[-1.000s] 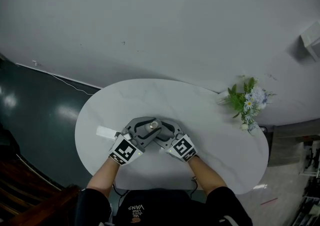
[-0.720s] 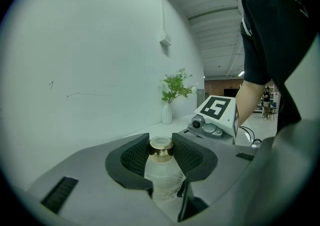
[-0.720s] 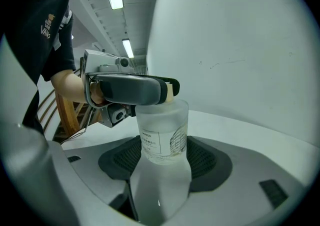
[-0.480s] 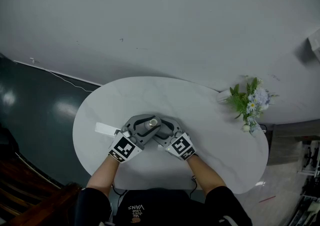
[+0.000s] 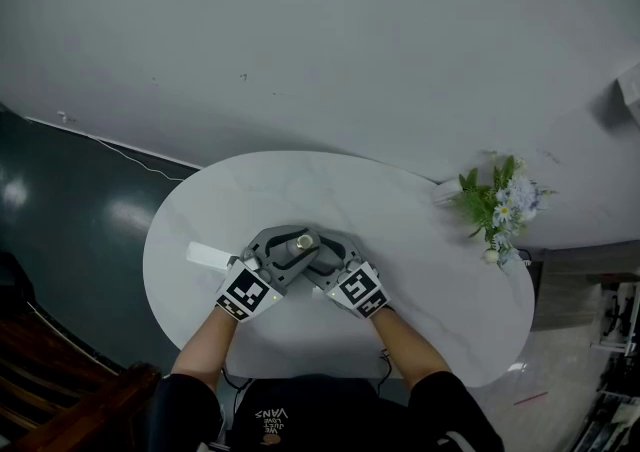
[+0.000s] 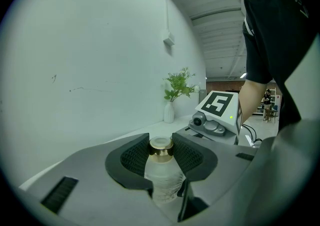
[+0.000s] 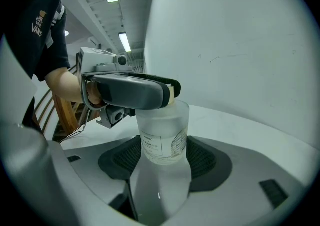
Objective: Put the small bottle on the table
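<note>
A small frosted bottle [image 5: 303, 241] with a gold cap is held over the near middle of the white oval table [image 5: 420, 270]. My left gripper [image 5: 298, 244] comes in from the left and is shut on the gold cap [image 6: 161, 148], with a ribbed pad on each side of it. My right gripper [image 5: 316, 256] comes in from the right. Its pads press the labelled frosted body [image 7: 164, 135] lower down. In the right gripper view the left gripper [image 7: 130, 90] covers the bottle's top. Whether the bottle's base touches the table is hidden.
A white vase of flowers and greenery [image 5: 497, 205] stands at the table's far right edge. A flat white object [image 5: 208, 256] lies near the left edge. Dark floor and a wooden chair [image 5: 60, 380] are to the left, and a pale wall lies beyond the table.
Both grippers keep their hold on the bottle. They have drifted only slightly to the left in the head view.
</note>
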`<control>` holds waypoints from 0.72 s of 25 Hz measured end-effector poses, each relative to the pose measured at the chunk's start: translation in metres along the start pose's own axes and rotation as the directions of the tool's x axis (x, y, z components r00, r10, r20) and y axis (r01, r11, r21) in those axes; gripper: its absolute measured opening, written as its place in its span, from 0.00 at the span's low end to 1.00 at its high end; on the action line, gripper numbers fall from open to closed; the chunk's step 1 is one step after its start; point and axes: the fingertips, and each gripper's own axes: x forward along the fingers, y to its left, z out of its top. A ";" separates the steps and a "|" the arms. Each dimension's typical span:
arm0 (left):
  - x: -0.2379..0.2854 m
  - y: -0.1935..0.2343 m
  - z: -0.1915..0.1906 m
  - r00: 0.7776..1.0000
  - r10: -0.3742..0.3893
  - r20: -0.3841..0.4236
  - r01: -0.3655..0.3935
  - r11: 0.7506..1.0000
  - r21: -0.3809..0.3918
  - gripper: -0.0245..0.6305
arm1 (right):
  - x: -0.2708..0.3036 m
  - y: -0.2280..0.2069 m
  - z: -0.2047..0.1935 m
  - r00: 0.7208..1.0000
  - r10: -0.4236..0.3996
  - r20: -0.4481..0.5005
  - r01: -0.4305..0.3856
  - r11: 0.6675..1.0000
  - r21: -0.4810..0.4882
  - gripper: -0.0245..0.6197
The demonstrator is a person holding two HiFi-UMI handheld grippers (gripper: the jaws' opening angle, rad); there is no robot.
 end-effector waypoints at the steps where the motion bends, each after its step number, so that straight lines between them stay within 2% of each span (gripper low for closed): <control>1: 0.000 0.000 0.000 1.000 0.000 -0.001 0.000 1.000 -0.002 0.28 | 0.000 0.000 0.000 1.000 -0.001 -0.002 0.001 1.000 0.002 0.44; 18: 0.003 0.004 -0.005 1.000 0.003 -0.006 -0.004 0.999 -0.045 0.28 | -0.001 -0.002 -0.005 0.999 0.000 -0.049 0.003 0.998 0.062 0.44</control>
